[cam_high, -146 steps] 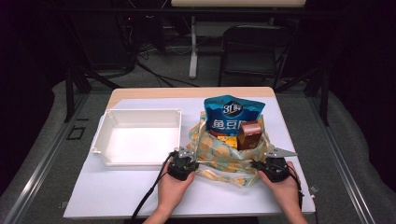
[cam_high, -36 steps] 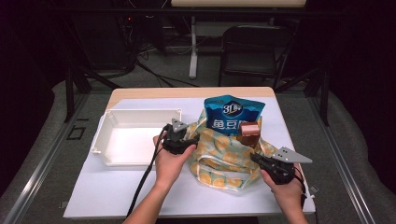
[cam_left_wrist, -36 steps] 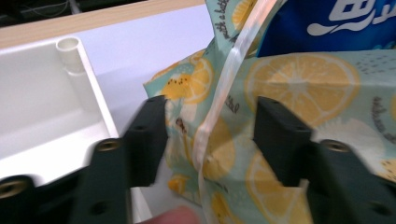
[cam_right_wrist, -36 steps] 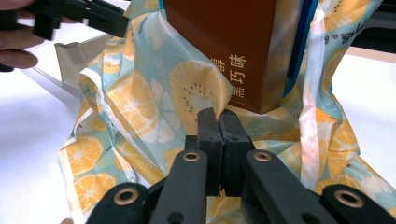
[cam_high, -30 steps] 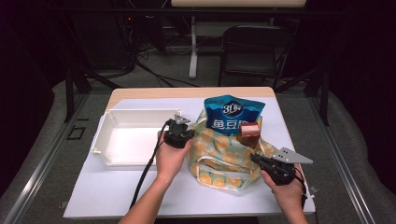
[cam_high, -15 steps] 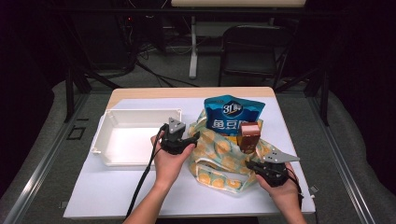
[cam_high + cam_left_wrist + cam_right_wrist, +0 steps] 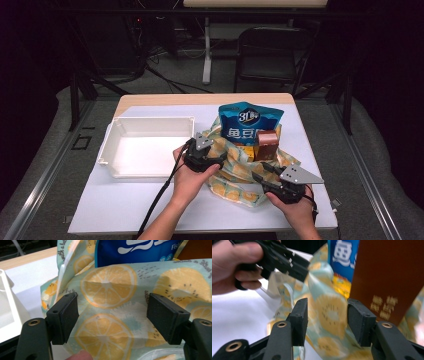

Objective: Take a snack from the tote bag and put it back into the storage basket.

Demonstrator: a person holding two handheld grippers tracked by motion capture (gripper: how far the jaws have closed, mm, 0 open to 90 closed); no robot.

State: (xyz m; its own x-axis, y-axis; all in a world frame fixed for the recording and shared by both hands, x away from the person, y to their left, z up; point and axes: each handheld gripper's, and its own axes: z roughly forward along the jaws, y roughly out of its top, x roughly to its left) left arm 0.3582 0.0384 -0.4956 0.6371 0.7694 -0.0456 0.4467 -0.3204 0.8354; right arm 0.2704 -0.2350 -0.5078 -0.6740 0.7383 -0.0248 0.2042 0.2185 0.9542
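White tabletop (image 7: 150, 200) under me; my left gripper (image 7: 112, 315) gapes wide before the crinkled fruit-print bag (image 7: 110, 305), while my right gripper (image 7: 327, 320) stands part open, its soft fabric between the pads.

On the counter (image 7: 125, 210), left tongs (image 7: 216, 159) and right tongs (image 7: 261, 175) flank a fruit-print bag (image 7: 235, 172) holding a blue snack pouch (image 7: 247, 125), beside a white tray (image 7: 145, 125).
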